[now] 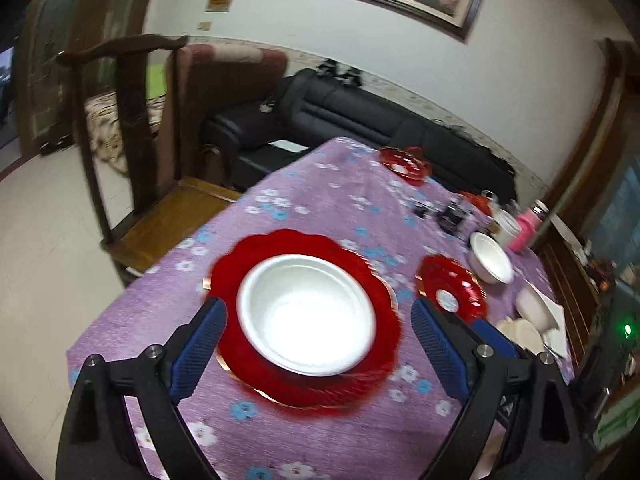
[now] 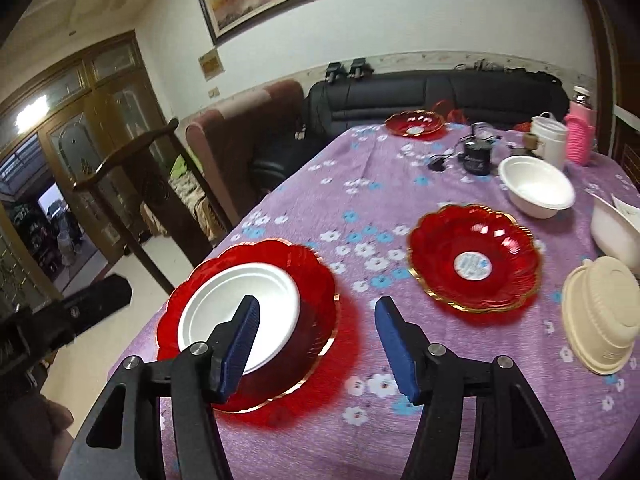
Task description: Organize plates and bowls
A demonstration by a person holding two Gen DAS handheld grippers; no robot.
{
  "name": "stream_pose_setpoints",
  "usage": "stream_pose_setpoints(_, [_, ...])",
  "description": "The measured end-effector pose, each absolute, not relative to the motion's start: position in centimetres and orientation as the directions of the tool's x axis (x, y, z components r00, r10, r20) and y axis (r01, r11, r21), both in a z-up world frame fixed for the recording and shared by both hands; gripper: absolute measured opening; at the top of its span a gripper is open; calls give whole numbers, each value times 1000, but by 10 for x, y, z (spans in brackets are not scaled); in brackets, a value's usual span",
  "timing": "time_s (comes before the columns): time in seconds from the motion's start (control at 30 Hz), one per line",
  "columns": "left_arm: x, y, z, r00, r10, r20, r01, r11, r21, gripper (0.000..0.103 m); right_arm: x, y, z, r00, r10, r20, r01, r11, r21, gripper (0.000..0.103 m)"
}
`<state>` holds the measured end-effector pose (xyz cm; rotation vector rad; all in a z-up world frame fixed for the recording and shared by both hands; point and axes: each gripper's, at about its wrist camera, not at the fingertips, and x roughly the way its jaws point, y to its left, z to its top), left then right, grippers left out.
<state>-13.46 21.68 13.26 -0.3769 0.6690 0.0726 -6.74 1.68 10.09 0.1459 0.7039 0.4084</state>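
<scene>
A white bowl (image 1: 308, 312) (image 2: 224, 304) sits inside a red scalloped plate (image 1: 304, 244) (image 2: 312, 272) near the left edge of the purple flowered table (image 1: 320, 184). My left gripper (image 1: 318, 304) hovers above it, open wide, with nothing between its blue pads. My right gripper (image 2: 317, 301) is open over the plate's right rim and holds nothing. A second red plate (image 2: 472, 258) (image 1: 450, 288) lies empty to the right. Behind it stands another white bowl (image 2: 536, 186) (image 1: 490, 258). A third red plate (image 2: 416, 123) (image 1: 404, 162) rests at the far end.
A beige lidded container (image 2: 600, 312) and a white dish (image 2: 616, 228) sit at the right. A black device with cable (image 2: 476, 156), a white cup (image 2: 550, 136) and a pink bottle (image 2: 580, 136) crowd the far right. A wooden chair (image 1: 132, 120) stands beside the table's left edge.
</scene>
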Motion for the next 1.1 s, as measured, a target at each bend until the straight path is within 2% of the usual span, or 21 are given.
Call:
stream_pose_setpoints(0.17, [-137, 183, 134, 787, -131, -603, -90, 943, -321, 93, -66, -15, 99, 705, 394, -589, -268, 918, 294, 67])
stream_pose_setpoints(0.33, [-132, 148, 131, 746, -156, -647, -26, 965, -262, 93, -60, -50, 90, 713, 372, -595, -214, 923, 321, 67])
stream_pose_setpoints(0.83, [-118, 111, 120, 699, -138, -702, -35, 974, -226, 93, -34, -166, 74, 785, 209, -583, 0, 941, 338, 67])
stream_pose_setpoints(1.1, [-105, 96, 112, 682, -143, -717, -15, 978, -210, 93, -19, -242, 65, 805, 148, -574, 162, 877, 452, 67])
